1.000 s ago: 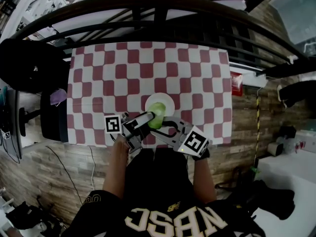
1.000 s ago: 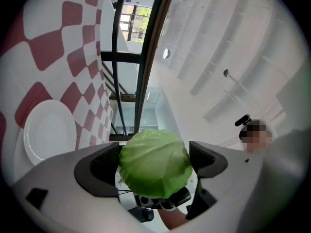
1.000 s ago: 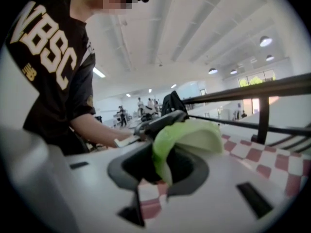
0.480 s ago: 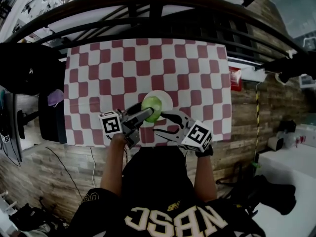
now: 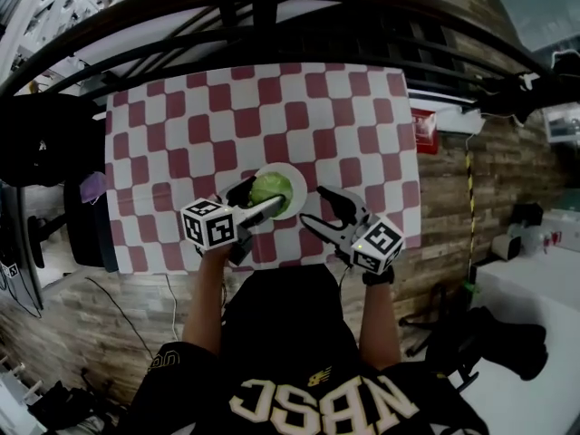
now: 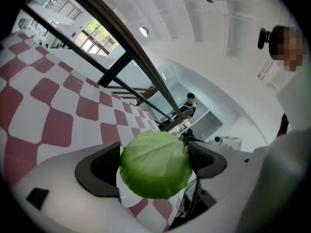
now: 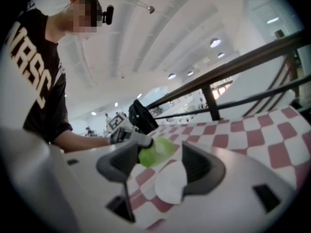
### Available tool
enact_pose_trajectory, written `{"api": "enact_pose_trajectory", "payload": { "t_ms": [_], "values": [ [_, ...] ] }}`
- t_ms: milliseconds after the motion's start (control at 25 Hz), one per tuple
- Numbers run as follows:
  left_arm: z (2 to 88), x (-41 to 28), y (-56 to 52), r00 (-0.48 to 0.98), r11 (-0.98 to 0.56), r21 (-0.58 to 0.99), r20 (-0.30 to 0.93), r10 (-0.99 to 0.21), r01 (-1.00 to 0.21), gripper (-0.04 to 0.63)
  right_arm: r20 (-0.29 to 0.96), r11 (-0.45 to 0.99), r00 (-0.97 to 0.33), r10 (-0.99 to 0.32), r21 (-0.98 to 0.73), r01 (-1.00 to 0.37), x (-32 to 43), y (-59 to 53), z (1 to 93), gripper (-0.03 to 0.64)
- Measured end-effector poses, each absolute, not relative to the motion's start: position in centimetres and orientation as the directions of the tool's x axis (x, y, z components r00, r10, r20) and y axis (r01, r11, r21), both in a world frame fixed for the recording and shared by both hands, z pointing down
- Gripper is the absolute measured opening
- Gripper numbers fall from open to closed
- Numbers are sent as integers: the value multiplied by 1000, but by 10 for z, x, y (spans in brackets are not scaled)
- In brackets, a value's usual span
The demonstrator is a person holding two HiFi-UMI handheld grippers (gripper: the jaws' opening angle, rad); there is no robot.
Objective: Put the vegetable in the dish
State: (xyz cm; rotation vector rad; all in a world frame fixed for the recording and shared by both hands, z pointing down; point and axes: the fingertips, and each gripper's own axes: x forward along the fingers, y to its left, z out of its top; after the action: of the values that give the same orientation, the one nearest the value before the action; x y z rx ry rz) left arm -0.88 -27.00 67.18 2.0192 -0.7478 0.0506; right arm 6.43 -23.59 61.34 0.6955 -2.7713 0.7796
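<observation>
The left gripper (image 5: 263, 195) is gripping the cabbage (image 5: 272, 188) directly over the white dish (image 5: 300, 191), by the near edge of the table (image 5: 163, 152). The right gripper (image 5: 314, 208) is opening, empty, just beside the dish.

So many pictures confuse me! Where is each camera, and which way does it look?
Head view: on the person's head, looking steeply down at the table, dish and cabbage; forearms, shirt, left gripper and right gripper show.
Left gripper view: on the left gripper, looking along its fingers, shut on the cabbage.
Right gripper view: on the right gripper, looking past its opening, empty fingers across the table; arm and shirt show.
Shared: head and right gripper views both show the left gripper holding the cabbage.
</observation>
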Motion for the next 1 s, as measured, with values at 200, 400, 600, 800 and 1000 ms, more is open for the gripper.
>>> {"api": "enact_pose_trajectory", "payload": {
  "t_ms": [200,400,600,800,1000],
  "values": [
    [705,-2,-273,680,-453,508,559,-474,-733,451,308,732,-860,-406,-454,-508,73,-238,624,279],
    [733,7,-271,578,-518,321,665,-473,-793,432,329,725,-859,-392,-464,-509,75,-233,634,279],
    [757,21,-257,566,-609,212,673,-476,-764,423,330,732,-865,-378,-465,-498,70,-231,639,279],
    [766,29,-262,552,-613,173,662,-507,-771,421,338,733,-867,-366,-469,-492,67,-230,643,279],
    [772,32,-270,557,-625,168,662,-501,-762,423,349,730,-860,-373,-462,-504,62,-231,643,279]
  ]
}}
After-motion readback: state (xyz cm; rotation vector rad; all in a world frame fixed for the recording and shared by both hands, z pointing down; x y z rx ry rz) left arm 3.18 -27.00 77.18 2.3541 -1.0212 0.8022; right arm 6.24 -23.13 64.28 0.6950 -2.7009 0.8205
